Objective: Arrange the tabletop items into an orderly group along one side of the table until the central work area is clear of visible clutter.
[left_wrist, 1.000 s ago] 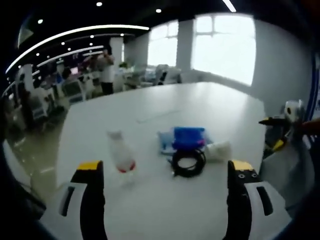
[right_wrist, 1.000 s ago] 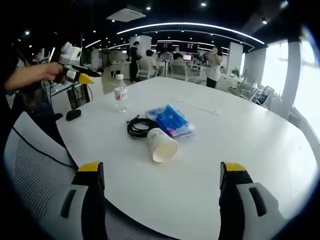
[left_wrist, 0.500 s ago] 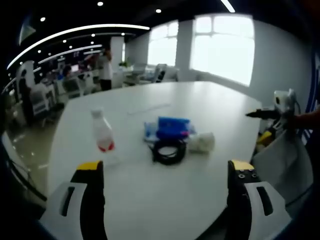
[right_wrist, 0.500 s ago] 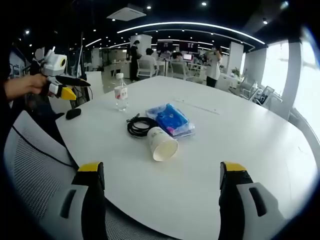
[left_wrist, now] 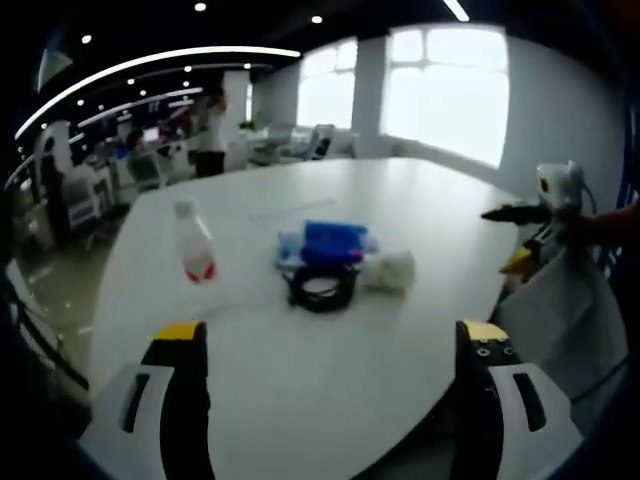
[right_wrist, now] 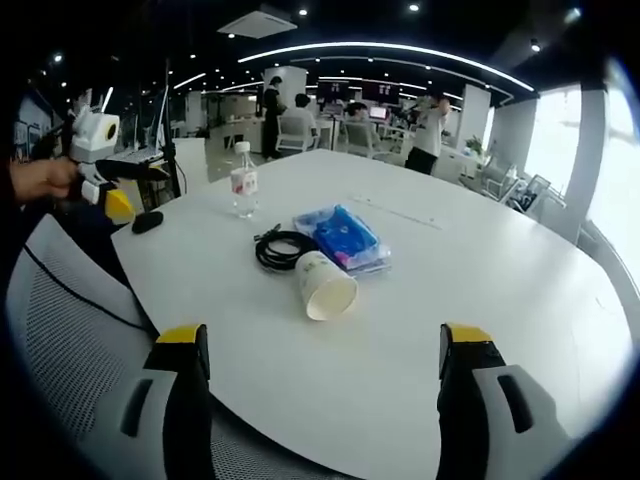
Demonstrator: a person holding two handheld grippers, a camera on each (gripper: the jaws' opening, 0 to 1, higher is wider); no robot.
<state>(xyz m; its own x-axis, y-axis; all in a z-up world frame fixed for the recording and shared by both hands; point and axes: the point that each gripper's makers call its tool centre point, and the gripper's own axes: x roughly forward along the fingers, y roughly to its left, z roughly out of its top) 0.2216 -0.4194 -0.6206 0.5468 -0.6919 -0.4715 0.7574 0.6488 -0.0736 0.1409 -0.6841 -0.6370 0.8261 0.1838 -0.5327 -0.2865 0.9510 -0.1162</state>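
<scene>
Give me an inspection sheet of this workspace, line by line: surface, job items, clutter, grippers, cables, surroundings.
Surface: large white table, mostly bare.
Job's things: clear plastic water bottle with a red label standing upright; blue plastic-wrapped packet lying flat; white paper cup on its side, mouth toward the right gripper view.
Clutter: small black object near the table edge, too small to identify.
Grippers: left gripper and right gripper both empty, jaws wide apart, short of the items.
Cables: coiled black cable beside the packet; a thin black cord runs across the grey mesh chair back.
Surroundings: open office with desks, people standing behind, bright windows.
</scene>
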